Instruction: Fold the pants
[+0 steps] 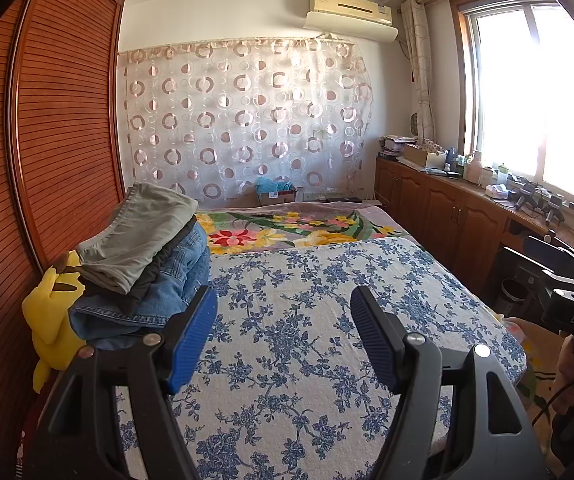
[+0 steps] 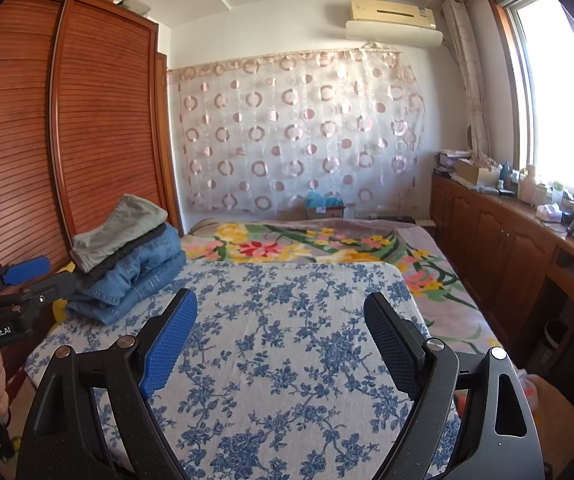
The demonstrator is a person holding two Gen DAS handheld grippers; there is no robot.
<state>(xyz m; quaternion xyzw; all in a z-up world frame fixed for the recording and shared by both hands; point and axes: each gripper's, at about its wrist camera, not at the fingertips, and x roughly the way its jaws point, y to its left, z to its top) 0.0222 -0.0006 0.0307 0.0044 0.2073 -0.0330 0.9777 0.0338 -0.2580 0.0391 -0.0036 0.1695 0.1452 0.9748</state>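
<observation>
A stack of folded pants (image 1: pixel 147 256) lies at the left edge of the bed: grey-green pants on top, a dark pair under them, blue jeans at the bottom. The stack also shows in the right wrist view (image 2: pixel 127 252). My left gripper (image 1: pixel 283 308) is open and empty above the blue-flowered cover (image 1: pixel 307 340), just right of the stack. My right gripper (image 2: pixel 281 312) is open and empty over the same cover (image 2: pixel 287 340). The left gripper also shows at the left edge of the right wrist view (image 2: pixel 15 280); the right gripper's body shows at the right edge of the left wrist view (image 1: pixel 567 292).
A wooden slatted wardrobe (image 1: pixel 47 140) stands along the bed's left side. A yellow plush toy (image 1: pixel 51 320) sits beside the stack. A colourful floral blanket (image 1: pixel 307 232) covers the far half of the bed. Low wooden cabinets (image 1: pixel 447 216) with clutter run under the window on the right.
</observation>
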